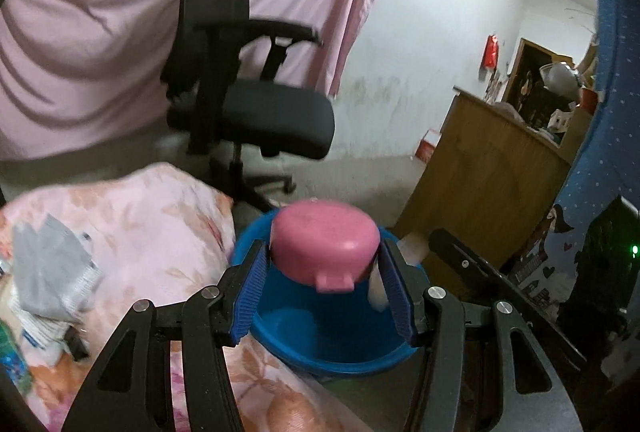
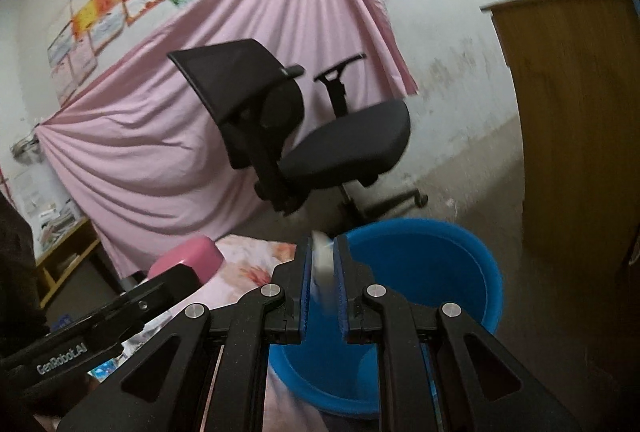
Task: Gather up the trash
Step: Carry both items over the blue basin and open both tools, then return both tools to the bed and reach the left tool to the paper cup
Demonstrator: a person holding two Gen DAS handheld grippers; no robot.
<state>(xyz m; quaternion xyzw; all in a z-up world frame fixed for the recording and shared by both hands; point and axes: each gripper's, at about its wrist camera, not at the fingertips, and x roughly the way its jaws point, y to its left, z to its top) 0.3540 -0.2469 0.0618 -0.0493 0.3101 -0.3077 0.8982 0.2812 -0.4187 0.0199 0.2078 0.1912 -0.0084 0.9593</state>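
Observation:
In the left wrist view my left gripper (image 1: 324, 256) is shut on a round pink lidded container (image 1: 325, 247) and holds it above the blue plastic bucket (image 1: 320, 344). In the right wrist view my right gripper (image 2: 323, 252) is shut on a thin pale piece of trash (image 2: 321, 264), held over the near rim of the blue bucket (image 2: 424, 272). The pink container (image 2: 188, 260) and the left gripper's body show at the left of that view. A crumpled grey wrapper (image 1: 52, 272) lies on the floral bedding.
A pink floral quilt (image 1: 152, 224) lies left of the bucket. A black office chair (image 1: 240, 100) stands behind, before a hanging pink sheet (image 2: 160, 136). A wooden cabinet (image 1: 488, 176) stands right of the bucket. The floor is bare concrete.

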